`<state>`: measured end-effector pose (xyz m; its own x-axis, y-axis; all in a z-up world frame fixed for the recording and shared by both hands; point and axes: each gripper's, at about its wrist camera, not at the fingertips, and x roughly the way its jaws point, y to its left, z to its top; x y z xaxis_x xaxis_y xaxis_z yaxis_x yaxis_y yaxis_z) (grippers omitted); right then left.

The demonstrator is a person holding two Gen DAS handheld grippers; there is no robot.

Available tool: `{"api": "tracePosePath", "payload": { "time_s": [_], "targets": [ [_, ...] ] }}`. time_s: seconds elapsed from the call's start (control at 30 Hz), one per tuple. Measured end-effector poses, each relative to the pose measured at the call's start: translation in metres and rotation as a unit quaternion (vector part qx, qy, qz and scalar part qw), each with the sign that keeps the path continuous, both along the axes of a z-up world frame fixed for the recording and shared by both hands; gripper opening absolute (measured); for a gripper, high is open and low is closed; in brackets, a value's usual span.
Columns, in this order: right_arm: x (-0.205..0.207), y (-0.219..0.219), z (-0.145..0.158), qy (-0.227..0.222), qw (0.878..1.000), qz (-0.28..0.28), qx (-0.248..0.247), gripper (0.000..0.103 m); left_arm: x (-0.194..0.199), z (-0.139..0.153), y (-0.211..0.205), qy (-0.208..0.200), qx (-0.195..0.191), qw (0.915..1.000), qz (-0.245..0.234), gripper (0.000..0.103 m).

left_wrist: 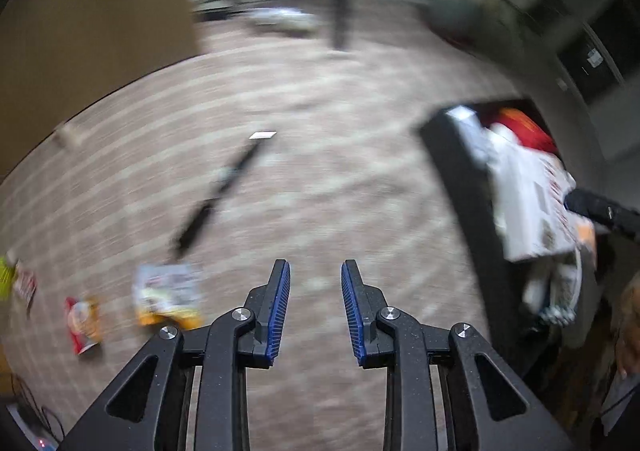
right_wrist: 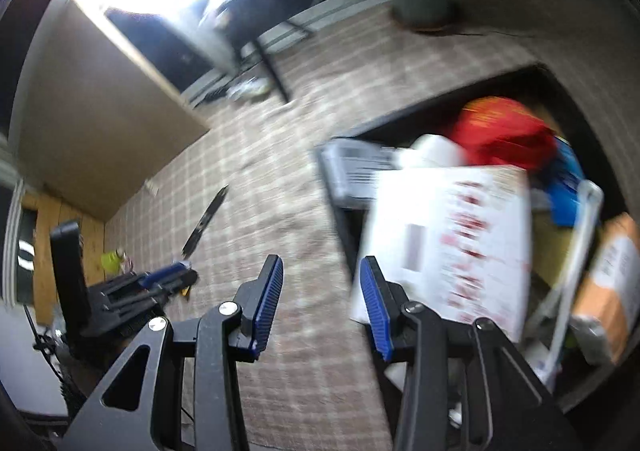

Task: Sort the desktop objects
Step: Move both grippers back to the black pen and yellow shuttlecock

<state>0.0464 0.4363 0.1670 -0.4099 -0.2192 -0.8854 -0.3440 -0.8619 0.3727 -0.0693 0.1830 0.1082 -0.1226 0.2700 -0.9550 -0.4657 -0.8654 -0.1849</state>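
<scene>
Surface: a worktop (left_wrist: 320,179) under a checked brown-and-pale cloth; both views are smeared by motion.
Left tongs (left_wrist: 315,271): blue-padded jaws stand apart with a narrow gap, nothing between them, only bare cloth beneath.
Right tongs (right_wrist: 321,269): jaws parted somewhat wider, nothing gripped; the pale carton shows just past the right-hand pad, whether touching it cannot be told.
Black bin (right_wrist: 420,107): dark open container at the right of both views, heaped with items; it lies just right of the right tongs and well right of the left tongs.
Bin contents: a white carton with red print (right_wrist: 452,247) on top, a red bag (right_wrist: 504,131) behind it, a blue item (right_wrist: 568,187), an orange-and-white packet (right_wrist: 612,279) at the far right.
Loose snack packets: a white-and-yellow packet (left_wrist: 168,295) just left of the left tongs; a red-and-yellow packet (left_wrist: 82,325) further left; a green item (left_wrist: 6,275) at the left edge.
Dark long object (left_wrist: 218,191): slim, black, lying diagonally on the cloth, ahead and left of the left tongs; identity unclear.
Small white card (left_wrist: 262,135): beyond the dark object's far end.
</scene>
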Motion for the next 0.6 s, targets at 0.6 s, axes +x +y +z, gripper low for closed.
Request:
{"api": "tracePosePath", "payload": {
  "time_s": [0.6],
  "targets": [
    [-0.128,-0.133,-0.068,-0.067,0.988,0.138,-0.014,0.048,-0.045,-0.036,-0.207,-0.019,-0.013,0.972,0.234,0.033]
  ]
}}
